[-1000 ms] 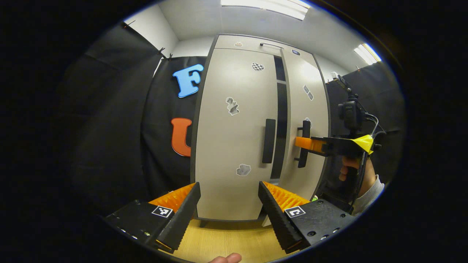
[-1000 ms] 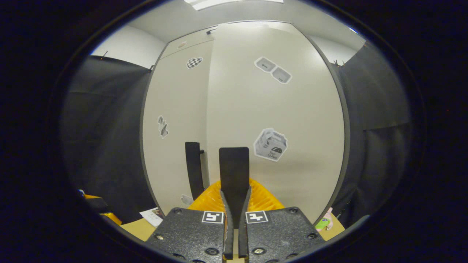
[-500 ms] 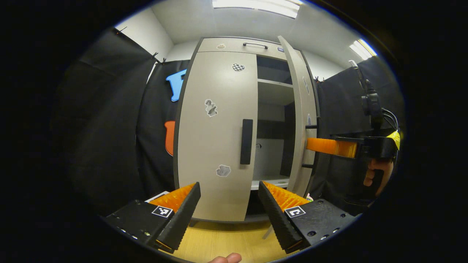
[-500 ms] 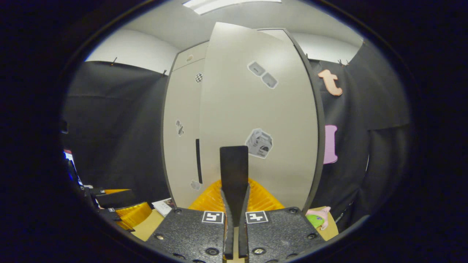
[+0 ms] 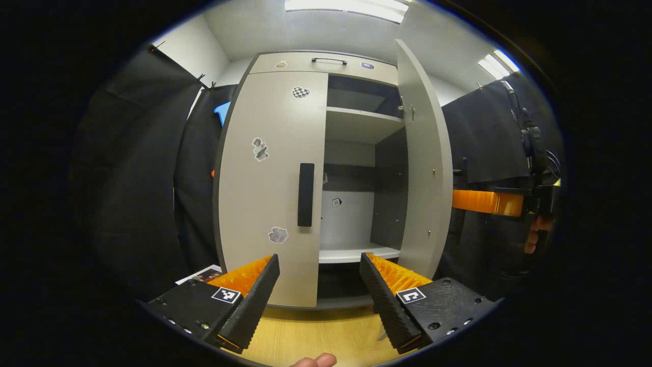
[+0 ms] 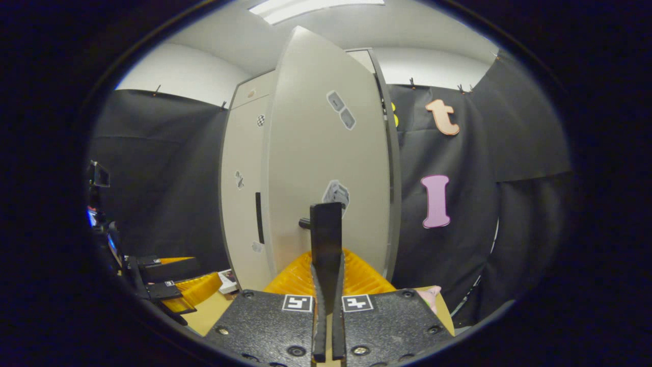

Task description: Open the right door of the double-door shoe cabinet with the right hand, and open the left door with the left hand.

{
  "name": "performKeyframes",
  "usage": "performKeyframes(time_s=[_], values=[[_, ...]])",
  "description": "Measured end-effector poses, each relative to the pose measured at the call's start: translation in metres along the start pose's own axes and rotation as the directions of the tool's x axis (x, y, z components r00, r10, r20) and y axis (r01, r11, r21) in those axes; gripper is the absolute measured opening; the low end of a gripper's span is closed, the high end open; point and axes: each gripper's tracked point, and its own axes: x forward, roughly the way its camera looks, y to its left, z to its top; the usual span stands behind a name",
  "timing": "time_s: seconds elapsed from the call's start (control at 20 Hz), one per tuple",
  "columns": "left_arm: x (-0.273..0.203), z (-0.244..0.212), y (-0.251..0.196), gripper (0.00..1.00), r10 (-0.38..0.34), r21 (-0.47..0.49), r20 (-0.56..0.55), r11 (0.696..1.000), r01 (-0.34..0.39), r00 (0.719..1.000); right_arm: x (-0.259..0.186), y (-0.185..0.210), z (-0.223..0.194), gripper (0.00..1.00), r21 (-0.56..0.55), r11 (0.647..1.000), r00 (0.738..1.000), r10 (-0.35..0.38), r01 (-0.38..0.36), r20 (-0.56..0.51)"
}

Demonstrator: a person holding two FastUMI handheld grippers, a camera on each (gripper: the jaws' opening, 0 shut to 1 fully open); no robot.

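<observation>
The shoe cabinet [image 5: 285, 168] is standing on a light wood floor [image 5: 310, 334] against black cloth walls. Its right door [image 5: 425, 168] is standing wide open, exposing shelves [image 5: 356, 120]; the left door [image 5: 267, 178] is sitting closed. The right gripper [image 6: 326, 255] is pinching the right door's handle [image 6: 326, 229]. The left gripper [image 5: 318, 285] is hovering spread before the left door. Stickers [image 5: 261, 149] are showing on the doors; no writing is legible.

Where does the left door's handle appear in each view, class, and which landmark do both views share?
Left gripper view: left door's handle, upright, just left of centre.
Right gripper view: thin dark strip, left of centre.
Shared landmark: checkered sticker high on that door.
</observation>
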Motion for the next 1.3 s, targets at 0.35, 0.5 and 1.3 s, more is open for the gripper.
performKeyframes(time_s=[0.35, 0.5, 1.3], values=[[0.011, -0.003, -0.006, 0.95, -0.005, -0.013, -0.006, 1.0, 0.005, 1.0, -0.014, -0.033, 0.001, 0.07, -0.012, 0.997, 0.997, -0.072, 0.072, -0.001], [0.017, -0.005, -0.007, 0.95, -0.007, -0.011, -0.008, 1.0, 0.007, 1.0, -0.018, -0.047, 0.002, 0.07, -0.008, 0.994, 0.994, -0.105, 0.105, 0.005], [0.031, -0.013, 0.006, 0.95, 0.009, -0.009, -0.019, 1.0, -0.009, 1.0, -0.055, -0.08, -0.003, 0.04, -0.035, 0.965, 0.965, -0.26, 0.261, 0.028]])
